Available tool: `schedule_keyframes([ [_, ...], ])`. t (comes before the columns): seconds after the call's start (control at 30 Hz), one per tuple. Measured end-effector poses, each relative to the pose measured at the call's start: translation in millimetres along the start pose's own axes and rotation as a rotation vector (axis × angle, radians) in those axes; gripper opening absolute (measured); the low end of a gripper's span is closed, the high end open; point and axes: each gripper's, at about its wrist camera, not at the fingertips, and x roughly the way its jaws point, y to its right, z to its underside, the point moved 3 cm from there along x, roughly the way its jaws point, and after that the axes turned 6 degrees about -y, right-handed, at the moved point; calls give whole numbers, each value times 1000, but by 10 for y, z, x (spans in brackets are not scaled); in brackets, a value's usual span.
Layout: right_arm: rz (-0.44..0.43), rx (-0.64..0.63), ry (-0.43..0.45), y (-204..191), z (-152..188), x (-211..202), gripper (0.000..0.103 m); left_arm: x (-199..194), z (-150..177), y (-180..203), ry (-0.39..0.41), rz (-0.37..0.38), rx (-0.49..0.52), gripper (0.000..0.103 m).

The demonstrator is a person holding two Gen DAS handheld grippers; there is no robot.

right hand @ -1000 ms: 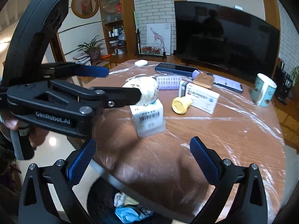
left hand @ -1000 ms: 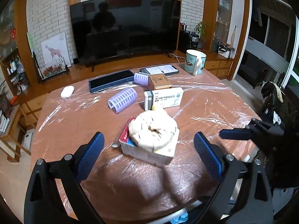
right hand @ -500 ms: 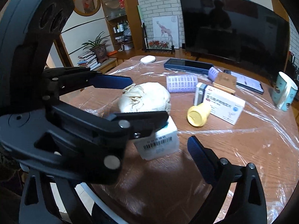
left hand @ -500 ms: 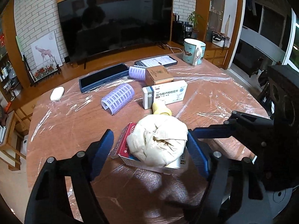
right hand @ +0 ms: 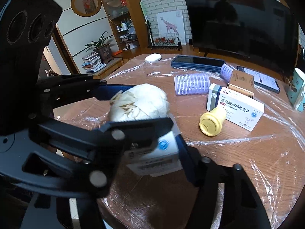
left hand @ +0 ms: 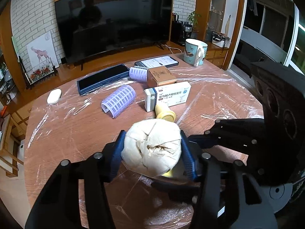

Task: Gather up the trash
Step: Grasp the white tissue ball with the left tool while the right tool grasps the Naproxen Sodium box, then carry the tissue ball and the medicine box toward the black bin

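A crumpled off-white paper ball (left hand: 152, 148) rests on a small white box (right hand: 158, 152) near the table's front edge. My left gripper (left hand: 152, 154) has its blue pads (left hand: 187, 158) pressed on both sides of the ball, and its jaws are closing. In the right wrist view the ball (right hand: 141, 103) shows between the left gripper's black fingers. My right gripper (right hand: 154, 152) comes in from the side with the white box between its closing jaws. Its right pad (right hand: 183, 150) lies against the box; the other pad is hidden behind the left gripper.
A yellow bottle (left hand: 165, 113) lies beyond the ball, beside a white medicine box (left hand: 167, 95). Farther back are purple hair rollers (left hand: 118, 101), a brown box (left hand: 162, 76), a phone (left hand: 156, 62), a dark case (left hand: 103, 78) and a mug (left hand: 195, 52). Plastic film covers the wooden table (left hand: 66, 133).
Both grippers moved in and closed from wide open: the left around the paper ball, the right around the white box beneath it. The two grippers now cross each other.
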Motion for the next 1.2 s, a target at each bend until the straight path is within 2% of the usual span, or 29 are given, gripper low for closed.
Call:
schedule_keyframes([
  [0.37, -5, 33, 25, 40, -2, -84, 48, -75, -12, -78, 20, 4, -25, 51],
  [0.8, -25, 146, 50, 193, 130, -281, 47, -189, 30, -138, 42, -11, -70, 51],
  [1.2, 1, 195, 100, 297, 115, -465, 47, -261, 150, -186, 40, -33, -108, 51],
])
